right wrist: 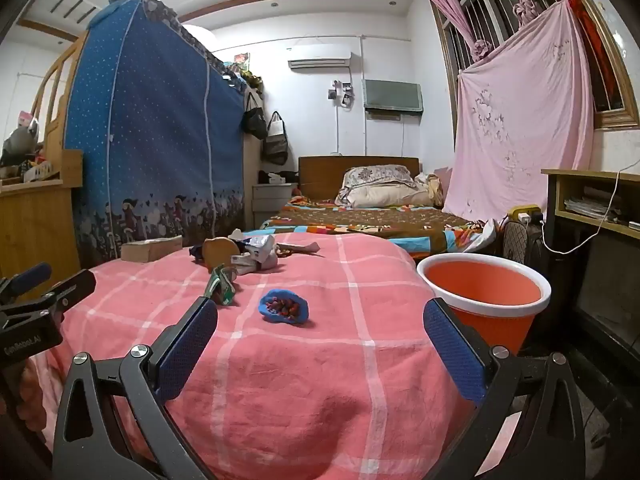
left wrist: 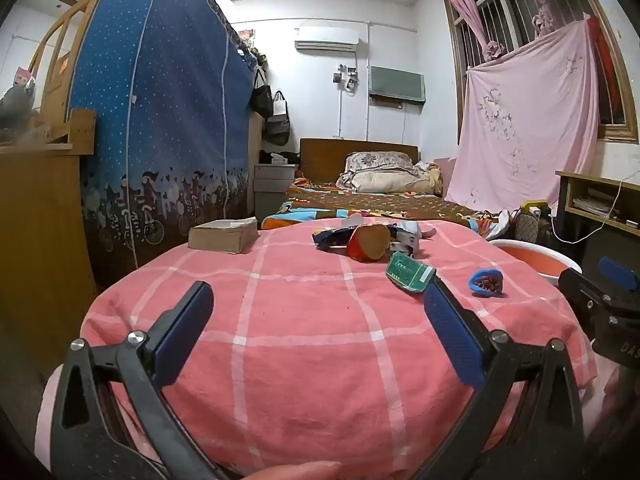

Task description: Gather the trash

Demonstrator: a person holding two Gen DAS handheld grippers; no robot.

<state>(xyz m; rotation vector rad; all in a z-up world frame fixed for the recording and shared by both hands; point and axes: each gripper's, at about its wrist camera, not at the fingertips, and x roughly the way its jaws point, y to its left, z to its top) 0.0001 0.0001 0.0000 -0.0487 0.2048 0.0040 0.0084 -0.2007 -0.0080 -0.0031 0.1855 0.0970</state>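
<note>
Cloth (left wrist: 304,344) over the table: pink-red, crossed by a white and pale-pink check. Bin (right wrist: 486,300): orange, white rim. Small cup (right wrist: 284,306): blue, with red-brown bits inside. Flat packet (left wrist: 408,276): green and white. Tipped can (left wrist: 370,242): red side, tan end. Book (left wrist: 224,234): beige-brown. Gripper pads (left wrist: 452,336): dark blue on black frames. Wardrobe cover (left wrist: 160,120): blue with white dots, a dark cartoon border below. Hung sheet (right wrist: 520,120): pale pink.
</note>
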